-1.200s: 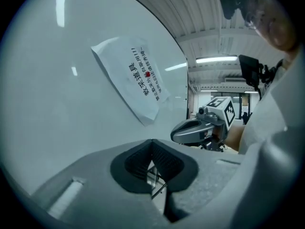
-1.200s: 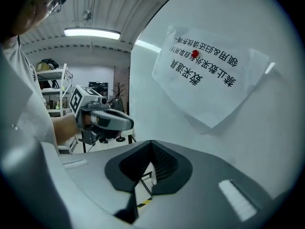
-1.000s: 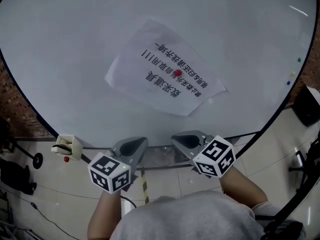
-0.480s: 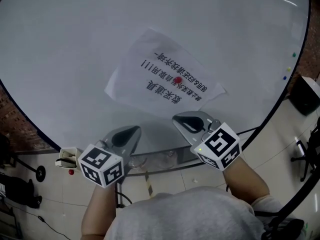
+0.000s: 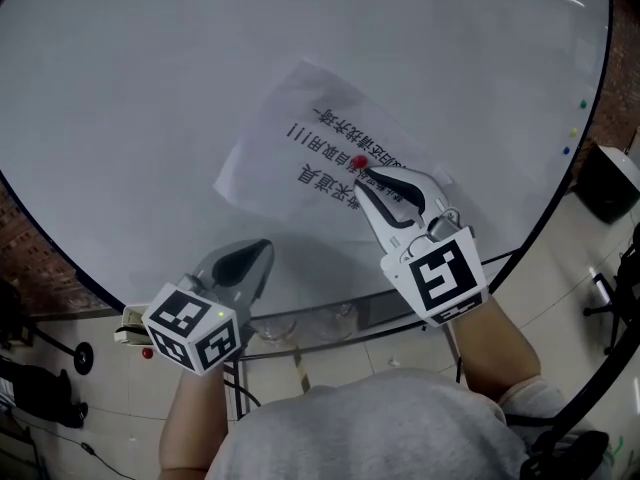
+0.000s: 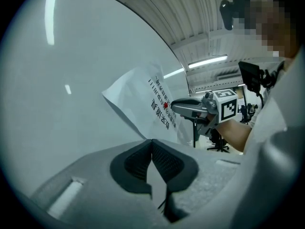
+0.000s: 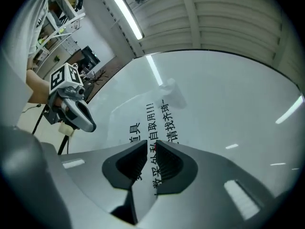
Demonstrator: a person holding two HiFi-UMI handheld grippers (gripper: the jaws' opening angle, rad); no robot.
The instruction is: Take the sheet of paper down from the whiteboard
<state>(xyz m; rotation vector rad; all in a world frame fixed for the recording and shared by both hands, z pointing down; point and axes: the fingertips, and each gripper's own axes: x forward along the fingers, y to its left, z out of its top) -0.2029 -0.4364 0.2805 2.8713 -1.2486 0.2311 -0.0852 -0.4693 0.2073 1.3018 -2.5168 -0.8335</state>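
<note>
One whiteboard (image 5: 150, 88), one sheet of paper (image 5: 280, 138), one red magnet (image 6: 165, 105) — plus three small coloured dots (image 5: 582, 103). Two grippers: the left gripper (image 5: 262, 248) and the right gripper (image 5: 361, 176).

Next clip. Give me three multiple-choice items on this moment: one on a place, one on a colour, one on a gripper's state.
1. Where do the right gripper's tips sit?
A. on bare board above the paper
B. at the middle of the white printed paper sheet
C. down by the floor

2. What colour is the small round magnet pinning that sheet?
A. blue
B. green
C. red

3. How are the left gripper's jaws?
A. shut, holding nothing
B. clamped on the sheet
C. spread wide

Answers:
1 B: the head view shows its tips over the print. Its jaws have just been opening, with nothing between the pads.
2 C: a red dot shows among the black print.
3 A: the left gripper view shows the pad tips meeting, clear of the paper.
</note>
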